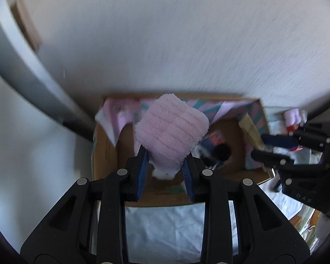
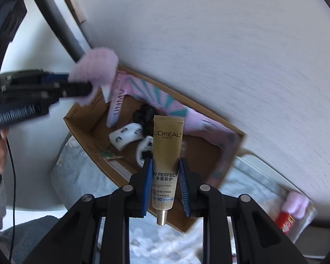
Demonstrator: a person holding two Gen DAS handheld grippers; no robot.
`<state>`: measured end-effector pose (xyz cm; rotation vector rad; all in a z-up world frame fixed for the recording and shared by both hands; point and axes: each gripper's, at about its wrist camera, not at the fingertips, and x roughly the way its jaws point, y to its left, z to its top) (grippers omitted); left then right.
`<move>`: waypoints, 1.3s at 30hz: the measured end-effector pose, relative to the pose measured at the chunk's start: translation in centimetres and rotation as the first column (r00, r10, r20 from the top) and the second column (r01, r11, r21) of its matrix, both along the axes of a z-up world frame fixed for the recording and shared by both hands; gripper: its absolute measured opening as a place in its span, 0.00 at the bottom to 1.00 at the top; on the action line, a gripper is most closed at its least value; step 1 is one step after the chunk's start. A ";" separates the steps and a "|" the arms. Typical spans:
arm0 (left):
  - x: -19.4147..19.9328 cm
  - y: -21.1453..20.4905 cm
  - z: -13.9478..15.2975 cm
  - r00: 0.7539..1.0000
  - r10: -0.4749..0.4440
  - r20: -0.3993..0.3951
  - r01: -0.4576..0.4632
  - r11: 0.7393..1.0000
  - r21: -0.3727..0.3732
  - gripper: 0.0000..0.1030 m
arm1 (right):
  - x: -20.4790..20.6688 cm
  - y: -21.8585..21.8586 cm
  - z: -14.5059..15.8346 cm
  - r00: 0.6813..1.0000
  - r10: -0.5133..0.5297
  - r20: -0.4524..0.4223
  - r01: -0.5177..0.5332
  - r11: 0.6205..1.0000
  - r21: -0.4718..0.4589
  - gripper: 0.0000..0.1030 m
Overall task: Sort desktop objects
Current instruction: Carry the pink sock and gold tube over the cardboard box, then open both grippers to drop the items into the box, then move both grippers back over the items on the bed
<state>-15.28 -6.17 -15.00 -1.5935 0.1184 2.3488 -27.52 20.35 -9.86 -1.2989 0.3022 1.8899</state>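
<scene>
**Cardboard box waits under two held items**

Cardboard box [image 2: 94, 129], open-topped and brown, sits against the wall as the drop spot. Left gripper [image 1: 165, 167] pinches a fluffy pink cloth pad [image 1: 171, 129] above it. Right gripper [image 2: 166, 176], tilted downward, clamps a gold sunscreen tube [image 2: 167, 145], nozzle pointing back.

Gold tube [image 2: 167, 154] reads "L'OREAL PARIS", then "UV PERFECT" with Chinese "多重防护", and "SPF 50+ PA++++" near the nozzle end. Pink liner flap inside the cardboard box [image 2: 83, 118] has vertical lettering, roughly "LINWU", not sure. Right gripper body [image 1: 303, 198] shows embossed "DAS"; other print is too blurred.
</scene>
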 end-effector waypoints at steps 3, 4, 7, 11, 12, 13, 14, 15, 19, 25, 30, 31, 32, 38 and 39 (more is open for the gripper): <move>-0.1 -0.9 -2.1 0.999 0.019 0.044 -0.019 1.000 0.000 0.26 | -2.0 0.8 -1.7 1.000 0.011 0.027 -0.011 1.000 -0.025 0.22; -0.2 -1.1 -2.8 0.998 0.019 0.053 -0.019 1.000 -0.005 0.26 | -2.6 1.1 -2.3 0.999 0.012 0.034 -0.011 0.999 -0.035 0.22; -0.2 -1.8 -4.4 0.996 0.010 0.087 -0.009 1.000 -0.011 0.26 | -4.1 1.9 -3.8 0.999 0.013 0.049 -0.010 0.998 -0.058 0.22; -0.4 -2.6 -5.2 0.995 0.014 0.101 -0.012 1.000 -0.019 0.26 | -5.3 2.6 -4.7 0.999 0.006 0.048 -0.002 0.997 -0.080 0.22; -0.5 -2.7 -5.2 0.995 0.017 0.102 -0.015 1.000 -0.019 0.26 | -5.5 2.8 -4.8 0.999 0.004 0.045 0.000 0.996 -0.084 0.22; -0.5 -2.8 -5.1 0.995 0.020 0.100 -0.018 1.000 -0.020 0.27 | -5.6 2.9 -4.9 0.999 0.002 0.045 0.002 0.996 -0.087 0.22; -0.6 -2.8 -4.9 0.995 0.023 0.094 -0.021 1.000 -0.021 0.29 | -5.8 3.0 -4.9 0.999 0.000 0.046 0.004 0.996 -0.088 0.22; -0.6 -2.8 -4.8 0.996 0.025 0.088 -0.023 0.999 -0.022 0.36 | -5.9 3.2 -5.0 0.999 -0.004 0.044 0.008 0.996 -0.088 0.22; -1.1 -3.1 -4.6 0.990 0.068 0.121 -0.058 0.995 -0.078 0.95 | -6.0 3.6 -4.8 1.000 0.000 -0.030 -0.003 0.992 -0.125 0.42; -1.1 -5.3 -3.1 0.986 0.095 0.134 -0.107 0.990 0.089 1.00 | -3.9 3.7 -3.8 0.996 -0.055 -0.065 0.046 0.991 -0.129 0.99; -1.2 -5.5 -2.1 0.991 0.099 0.092 -0.108 0.990 0.090 1.00 | -1.8 3.4 -3.4 0.993 -0.083 -0.090 0.071 0.990 -0.123 0.99; -1.0 -5.3 -1.8 0.992 0.093 0.083 -0.101 0.989 0.105 1.00 | -1.6 3.2 -3.2 0.992 -0.084 -0.094 0.072 0.990 -0.120 0.99; -1.2 -4.7 -1.7 0.993 0.091 0.075 -0.099 0.988 0.116 1.00 | -1.4 2.9 -3.0 0.992 -0.082 -0.100 0.070 0.990 -0.120 0.99; -0.9 -2.1 0.7 0.998 0.051 0.027 -0.054 0.989 0.141 1.00 | -0.7 1.2 -1.3 0.991 -0.057 -0.119 0.046 0.995 -0.094 0.99; -0.7 -1.8 1.1 0.999 0.042 0.023 -0.045 0.988 0.145 1.00 | -0.4 0.8 -0.9 0.991 -0.059 -0.120 0.049 0.995 -0.084 0.99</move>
